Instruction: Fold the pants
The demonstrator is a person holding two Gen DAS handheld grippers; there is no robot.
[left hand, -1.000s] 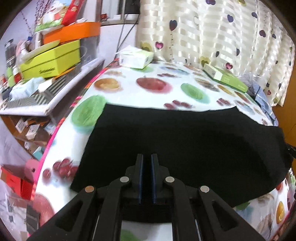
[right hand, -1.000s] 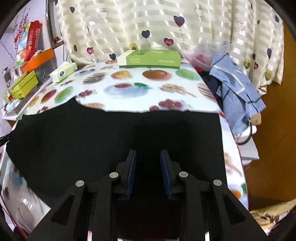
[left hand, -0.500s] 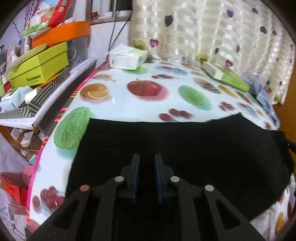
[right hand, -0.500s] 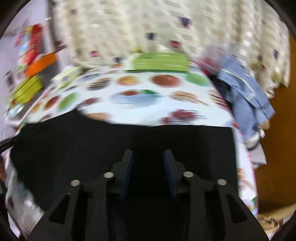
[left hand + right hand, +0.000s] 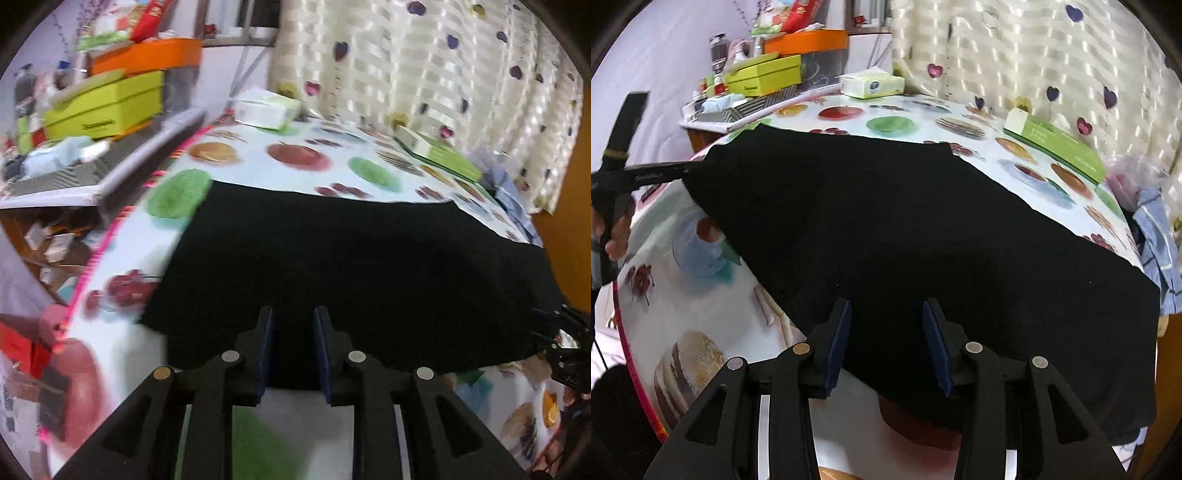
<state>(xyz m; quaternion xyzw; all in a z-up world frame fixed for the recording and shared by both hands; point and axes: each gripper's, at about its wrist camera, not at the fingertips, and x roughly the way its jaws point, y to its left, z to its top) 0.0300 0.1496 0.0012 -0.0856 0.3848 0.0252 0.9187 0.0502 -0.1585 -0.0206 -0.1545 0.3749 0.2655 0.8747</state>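
Note:
The black pants (image 5: 351, 258) lie spread flat on the fruit-print tablecloth (image 5: 295, 155). In the left wrist view my left gripper (image 5: 294, 314) hovers over their near edge, close to the left corner. Its jaws are opening and the pads press on nothing. The right wrist view shows the pants (image 5: 905, 221) running diagonally. My right gripper (image 5: 887, 304) stands open above their near edge, with no cloth pinched. A hand (image 5: 617, 229) holds the left gripper at the pants' far left corner. The right gripper's body (image 5: 565, 343) shows at the right edge of the left wrist view.
A tissue pack (image 5: 871, 85) and a long green box (image 5: 1056, 147) sit at the table's back, before a heart-print curtain (image 5: 1034, 55). Yellow-green and orange boxes (image 5: 107, 103) are stacked on a side shelf. A blue garment (image 5: 1156, 236) hangs off the right. The table's pink rim (image 5: 99, 251) runs near left.
The left jaws have widened and that gripper has drawn back towards the pants' near edge. The right gripper has rolled and swung sideways, its jaws wider; the pants stay flat.

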